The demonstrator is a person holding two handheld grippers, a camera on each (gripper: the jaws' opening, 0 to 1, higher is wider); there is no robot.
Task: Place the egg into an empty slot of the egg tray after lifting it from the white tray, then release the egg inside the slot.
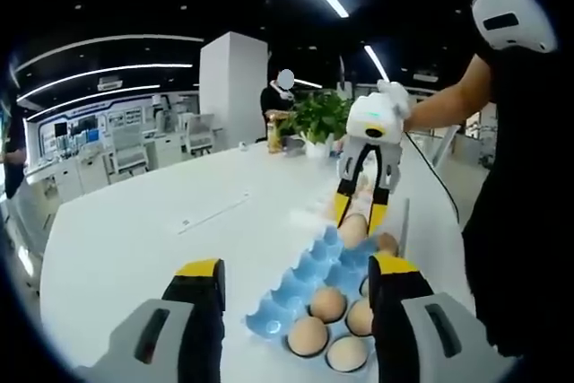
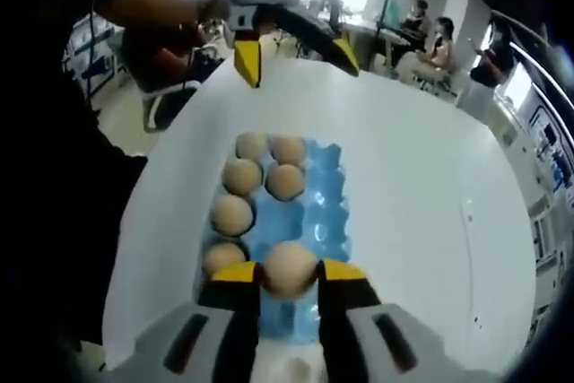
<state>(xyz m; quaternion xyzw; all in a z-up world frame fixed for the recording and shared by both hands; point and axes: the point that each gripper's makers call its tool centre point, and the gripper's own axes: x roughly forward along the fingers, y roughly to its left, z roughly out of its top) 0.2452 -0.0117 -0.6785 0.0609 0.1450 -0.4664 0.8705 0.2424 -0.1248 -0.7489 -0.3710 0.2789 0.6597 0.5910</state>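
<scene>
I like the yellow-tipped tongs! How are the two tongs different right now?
The right tongs are shut on a brown egg; the left tongs are open and hold nothing. The right tongs sit over the blue egg tray, while the left tongs hover at its other end, one tip over the white table. Both have yellow tips and grey bodies.

The right gripper (image 2: 289,277) points down with its yellow-tipped jaws clamped on an egg (image 2: 289,268). The left gripper (image 1: 296,286) hangs with its jaws spread wide apart, gripping nothing. A hand (image 1: 395,96) grasps the right gripper's body.
</scene>
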